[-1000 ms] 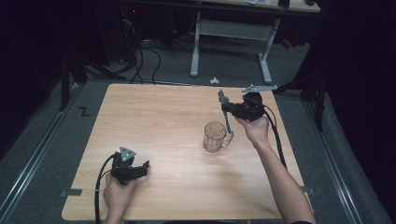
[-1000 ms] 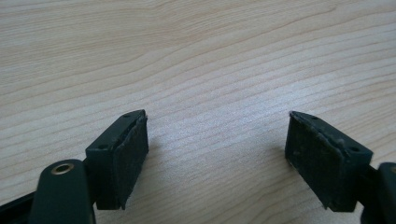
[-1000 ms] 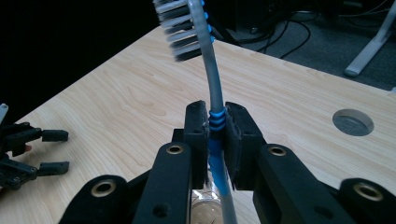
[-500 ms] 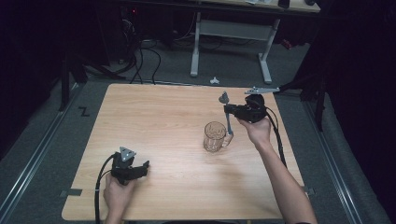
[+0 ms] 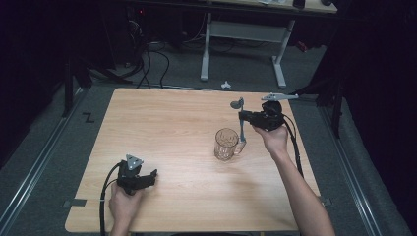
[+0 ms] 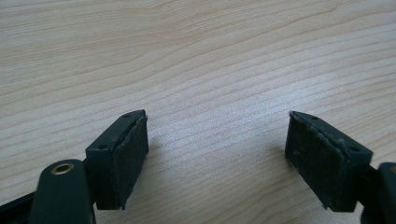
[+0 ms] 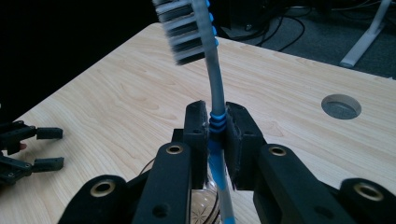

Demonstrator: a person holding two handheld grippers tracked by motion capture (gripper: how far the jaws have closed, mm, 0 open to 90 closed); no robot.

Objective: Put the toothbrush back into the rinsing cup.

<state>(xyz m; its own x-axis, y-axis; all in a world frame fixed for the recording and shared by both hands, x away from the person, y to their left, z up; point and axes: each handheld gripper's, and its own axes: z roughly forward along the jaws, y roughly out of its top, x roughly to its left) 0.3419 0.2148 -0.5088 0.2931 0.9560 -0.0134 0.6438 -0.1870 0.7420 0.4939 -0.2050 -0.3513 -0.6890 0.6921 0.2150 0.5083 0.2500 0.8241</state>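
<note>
A person sits at a light wooden table [image 5: 177, 123] with a pair of tongs in each hand, seen from above. The right tongs [image 5: 244, 116] are held above the right half of the table, their jaws closed on a toothbrush [image 5: 241, 124]. In the right gripper view the right tongs [image 7: 216, 130] clamp the toothbrush [image 7: 212, 70] at the blue ribbed part of its grey handle; the bristle head rises above the jaws, and the lower handle runs down below them. From above, the toothbrush stands nearly upright, just beside a clear glass mug [image 5: 226, 144] that stands on the table right of centre; whether its lower end touches the mug or the table cannot be told. The rim of the mug [image 7: 205, 205] appears under the jaws in the right gripper view, and a round hole [image 7: 341, 106] in the tabletop lies beyond. The left tongs [image 5: 149, 178] rest low at the near left part of the table, well apart from the mug. In the left gripper view the left tongs [image 6: 217, 154] stand wide open, with bare wood between the pads.
</note>
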